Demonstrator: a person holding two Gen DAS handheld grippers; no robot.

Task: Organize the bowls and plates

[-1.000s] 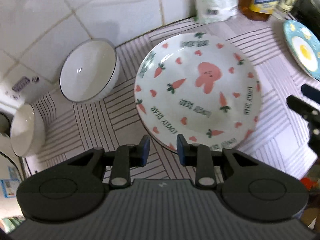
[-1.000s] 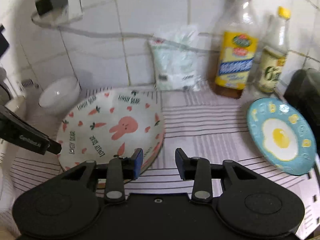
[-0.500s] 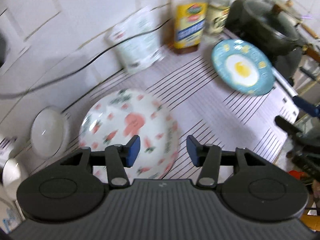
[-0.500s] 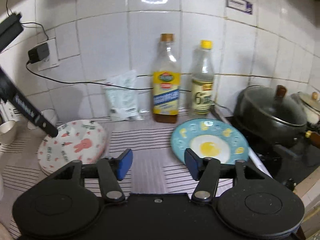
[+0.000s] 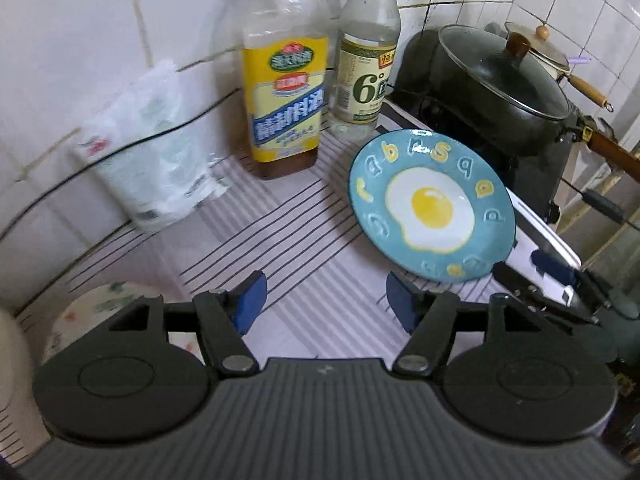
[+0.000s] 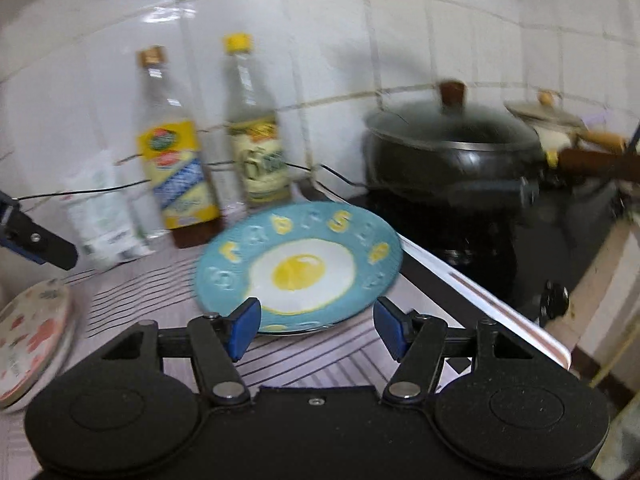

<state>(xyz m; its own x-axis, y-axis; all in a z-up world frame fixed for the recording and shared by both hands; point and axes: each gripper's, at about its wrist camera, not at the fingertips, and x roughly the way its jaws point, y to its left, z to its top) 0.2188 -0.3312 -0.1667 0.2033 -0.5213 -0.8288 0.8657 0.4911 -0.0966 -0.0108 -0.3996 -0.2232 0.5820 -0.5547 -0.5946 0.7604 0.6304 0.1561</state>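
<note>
Striped tabletop (image 5: 304, 240) carries it all; black pot (image 5: 500, 80) sits far right of both tools, two bottles (image 6: 176, 168) ahead at the wall. Blue egg plate (image 6: 298, 268) lies flat just ahead of the right tool (image 6: 316, 326), near rim about level with its tips; ahead-right of the left tool (image 5: 322, 306). Carrot plate (image 6: 32, 336) low left of the right tool. Left tool's jaws are opening, nothing between; right tool released, empty. Step looks like picking the blue plate: come in low, pinch the near rim squarely, lift level, clear the bottles.
</note>
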